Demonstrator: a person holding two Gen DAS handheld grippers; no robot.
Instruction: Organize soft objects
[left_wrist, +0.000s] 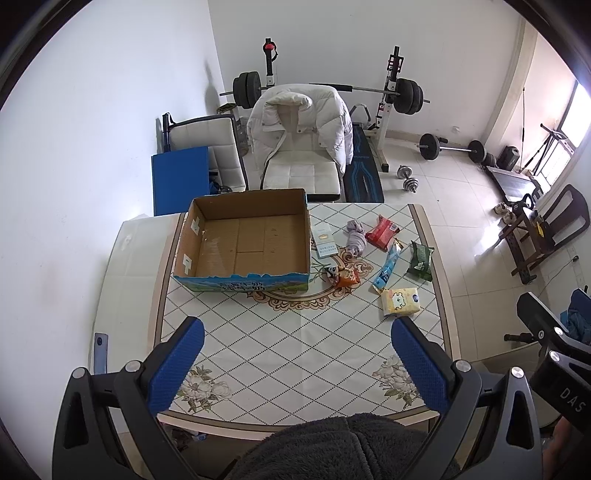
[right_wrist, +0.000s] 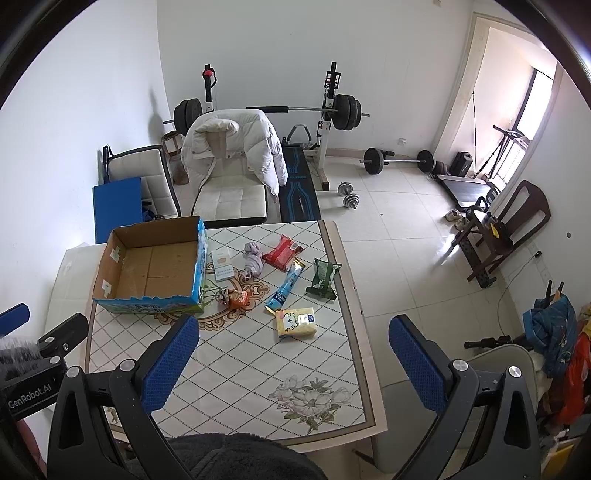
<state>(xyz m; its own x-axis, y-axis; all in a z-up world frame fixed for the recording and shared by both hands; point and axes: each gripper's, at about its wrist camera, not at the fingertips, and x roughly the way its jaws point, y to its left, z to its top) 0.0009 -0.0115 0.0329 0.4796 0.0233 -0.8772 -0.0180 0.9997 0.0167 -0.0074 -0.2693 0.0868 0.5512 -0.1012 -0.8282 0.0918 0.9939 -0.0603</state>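
An open, empty cardboard box (left_wrist: 243, 240) (right_wrist: 155, 264) stands on the far left of the patterned table (left_wrist: 295, 332) (right_wrist: 258, 354). To its right lie a grey sock bundle (left_wrist: 355, 237) (right_wrist: 253, 263), a red packet (left_wrist: 382, 231) (right_wrist: 283, 253), a green packet (left_wrist: 421, 260) (right_wrist: 323, 277), a blue tube packet (left_wrist: 387, 266) (right_wrist: 286, 288), a yellow tissue pack (left_wrist: 400, 301) (right_wrist: 296, 321), an orange snack packet (left_wrist: 343, 277) (right_wrist: 234, 296) and a white carton (left_wrist: 323, 240) (right_wrist: 223, 265). My left gripper (left_wrist: 297, 363) and right gripper (right_wrist: 291, 363) are open and empty, held high above the near table edge.
A white chair with a puffy white coat (left_wrist: 299, 136) (right_wrist: 232, 162) stands behind the table. Weights and a barbell rack (left_wrist: 391, 92) line the back wall. A dark chair (right_wrist: 517, 229) is to the right. A phone (left_wrist: 100, 352) lies at the table's left.
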